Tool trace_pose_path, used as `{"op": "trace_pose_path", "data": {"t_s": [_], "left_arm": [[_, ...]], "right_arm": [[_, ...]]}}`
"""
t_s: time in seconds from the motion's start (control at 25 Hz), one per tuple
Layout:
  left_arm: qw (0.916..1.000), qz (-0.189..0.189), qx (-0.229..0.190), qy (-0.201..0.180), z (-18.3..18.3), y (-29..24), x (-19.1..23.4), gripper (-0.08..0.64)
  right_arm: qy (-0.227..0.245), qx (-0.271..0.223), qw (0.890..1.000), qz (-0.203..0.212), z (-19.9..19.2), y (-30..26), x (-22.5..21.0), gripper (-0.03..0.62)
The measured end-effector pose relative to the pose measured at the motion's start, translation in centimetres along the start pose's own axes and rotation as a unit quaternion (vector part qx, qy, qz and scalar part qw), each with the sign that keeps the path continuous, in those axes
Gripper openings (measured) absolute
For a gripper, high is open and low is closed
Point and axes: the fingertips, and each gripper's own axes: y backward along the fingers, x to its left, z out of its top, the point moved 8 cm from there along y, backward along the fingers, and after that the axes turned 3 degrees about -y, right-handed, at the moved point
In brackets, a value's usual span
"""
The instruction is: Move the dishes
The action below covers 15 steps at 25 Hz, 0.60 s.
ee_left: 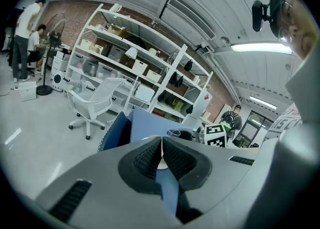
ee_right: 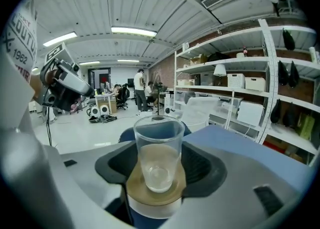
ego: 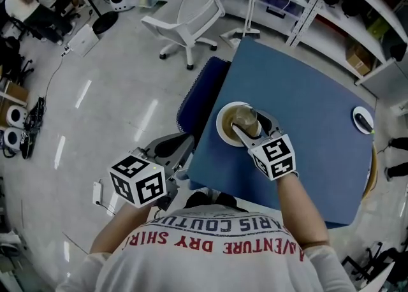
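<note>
A clear empty glass stands upright on a tan plate with a white rim near the left edge of the blue table. My right gripper is shut on the glass, one jaw on each side of its lower half. My left gripper hangs off the table's left side, below the table edge. Its pads are pressed together with nothing between them.
A small white dish with a dark item lies at the table's right edge. A dark blue chair is pushed against the table's left side. A white office chair and shelving stand beyond.
</note>
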Motion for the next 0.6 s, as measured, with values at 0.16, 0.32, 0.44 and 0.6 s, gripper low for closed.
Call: {"op": "trace_pose_path", "data": {"t_s": [0.16,0.32,0.44,0.6], "left_arm": [[1.0000,-0.005,-0.001,-0.002,-0.1,0.4,0.1,0.032],[0.9999,-0.013,-0.002,-0.002,0.2,0.4,0.3,0.032],[0.9998,-0.019,0.001,-0.002,0.2,0.4,0.3,0.032],[0.9996,-0.029,0.002,-0.008,0.2,0.7,0.0,0.032]], "right_arm": [[-0.001,0.003,1.000,-0.008,-0.2,-0.1,0.3,0.272],[0.001,0.006,1.000,-0.016,0.3,-0.3,0.5,0.272],[0.009,0.011,1.000,-0.016,0.4,-0.3,1.1,0.272],[0.001,-0.001,1.000,-0.012,1.2,0.4,2.1,0.272]]}}
